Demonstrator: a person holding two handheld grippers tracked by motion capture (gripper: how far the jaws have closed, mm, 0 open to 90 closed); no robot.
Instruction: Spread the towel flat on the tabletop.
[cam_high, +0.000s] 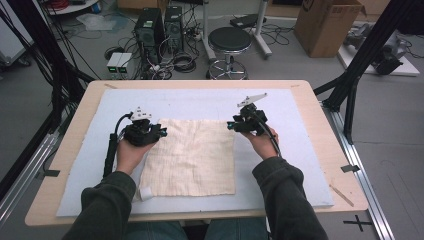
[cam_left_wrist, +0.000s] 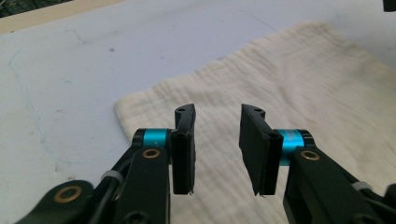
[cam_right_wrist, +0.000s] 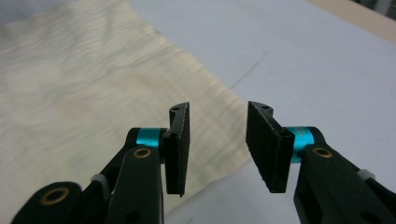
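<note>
A cream waffle-weave cloth (cam_high: 192, 156) lies flat on the pale blue mat (cam_high: 200, 102), with a small white tag (cam_high: 145, 193) at its near left corner. My left gripper (cam_high: 161, 132) hovers at the cloth's far left corner, jaws open; in the left gripper view the left gripper (cam_left_wrist: 217, 140) frames that corner of the cloth (cam_left_wrist: 299, 88) with nothing between the pads. My right gripper (cam_high: 230, 125) sits at the far right corner, also open. In the right gripper view the right gripper (cam_right_wrist: 218, 140) straddles the edge of the cloth (cam_right_wrist: 74, 79).
The mat covers a wooden table (cam_high: 320, 125). A thin wooden stick (cam_high: 341, 195) lies near the front right edge. Beyond the table stand a black stool (cam_high: 229, 41), computer towers (cam_high: 150, 27), cables and a cardboard box (cam_high: 325, 25).
</note>
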